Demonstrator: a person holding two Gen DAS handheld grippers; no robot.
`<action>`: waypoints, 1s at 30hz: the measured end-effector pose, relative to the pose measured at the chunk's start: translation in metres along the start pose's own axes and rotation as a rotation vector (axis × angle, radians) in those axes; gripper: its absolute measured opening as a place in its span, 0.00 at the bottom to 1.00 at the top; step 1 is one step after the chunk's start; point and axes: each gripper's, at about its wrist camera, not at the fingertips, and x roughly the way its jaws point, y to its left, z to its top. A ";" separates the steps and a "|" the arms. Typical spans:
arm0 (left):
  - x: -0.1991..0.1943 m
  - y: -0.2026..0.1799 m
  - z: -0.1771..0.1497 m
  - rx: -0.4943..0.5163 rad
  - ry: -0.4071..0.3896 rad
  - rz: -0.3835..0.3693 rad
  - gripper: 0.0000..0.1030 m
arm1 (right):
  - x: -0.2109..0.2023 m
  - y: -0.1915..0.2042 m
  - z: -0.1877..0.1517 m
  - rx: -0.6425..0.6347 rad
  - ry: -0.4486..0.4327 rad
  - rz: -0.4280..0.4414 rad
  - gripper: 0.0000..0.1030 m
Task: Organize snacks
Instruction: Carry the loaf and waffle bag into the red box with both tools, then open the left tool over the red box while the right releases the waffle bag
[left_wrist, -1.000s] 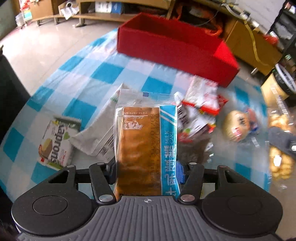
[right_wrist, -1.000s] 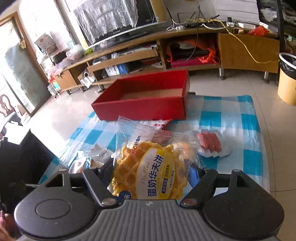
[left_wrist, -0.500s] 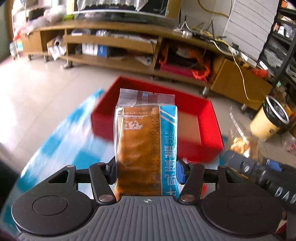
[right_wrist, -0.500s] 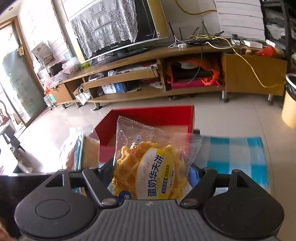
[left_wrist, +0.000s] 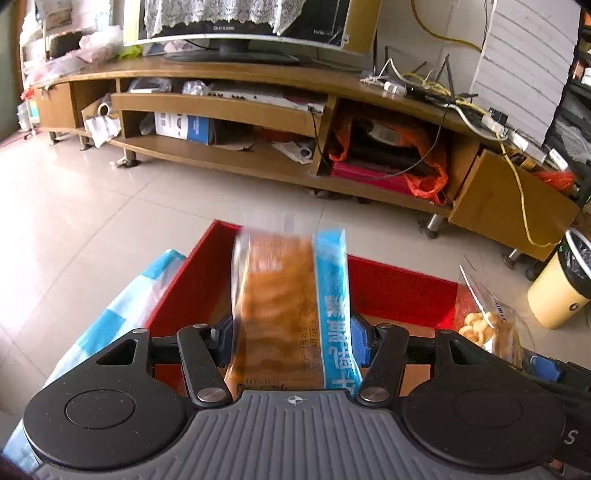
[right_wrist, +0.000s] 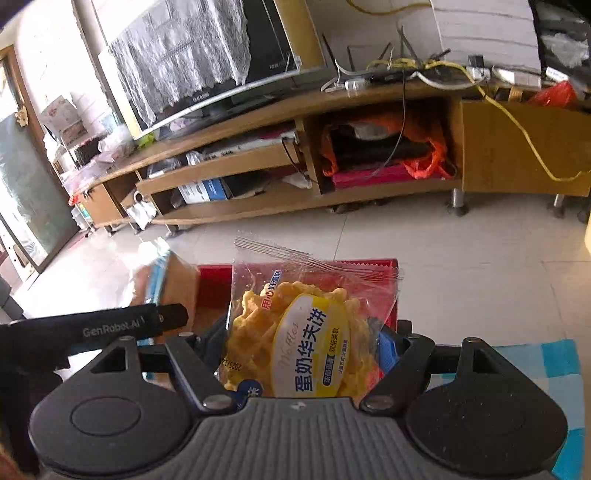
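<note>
My left gripper (left_wrist: 291, 343) is shut on a milk cake packet (left_wrist: 284, 310), brown with a blue stripe, blurred from motion, held above the open red box (left_wrist: 399, 291). My right gripper (right_wrist: 303, 350) is shut on a clear waffle packet (right_wrist: 299, 339) with a yellow label, also over the red box (right_wrist: 212, 280). The waffle packet shows at the right of the left wrist view (left_wrist: 487, 325). The milk cake packet (right_wrist: 166, 284) and the left gripper's body show at the left of the right wrist view.
The box sits on a blue and white checked cloth (left_wrist: 118, 306), also seen in the right wrist view (right_wrist: 554, 365). Beyond is tiled floor, a long wooden TV stand (left_wrist: 258, 110) and a yellow bin (left_wrist: 557, 288).
Both grippers have moved forward from above the snack pile to over the red box, each still holding its packet. The milk cake packet now looks blurred and tilted.
</note>
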 end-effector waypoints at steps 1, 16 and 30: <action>0.006 0.002 0.000 -0.003 0.007 0.001 0.62 | 0.006 0.001 -0.001 -0.005 0.005 -0.005 0.74; 0.010 0.017 -0.004 0.035 -0.011 0.101 0.86 | 0.026 0.016 -0.012 -0.131 0.035 -0.074 0.77; -0.049 0.007 -0.013 0.114 -0.055 0.125 0.92 | -0.026 0.026 -0.003 -0.132 -0.015 -0.085 0.77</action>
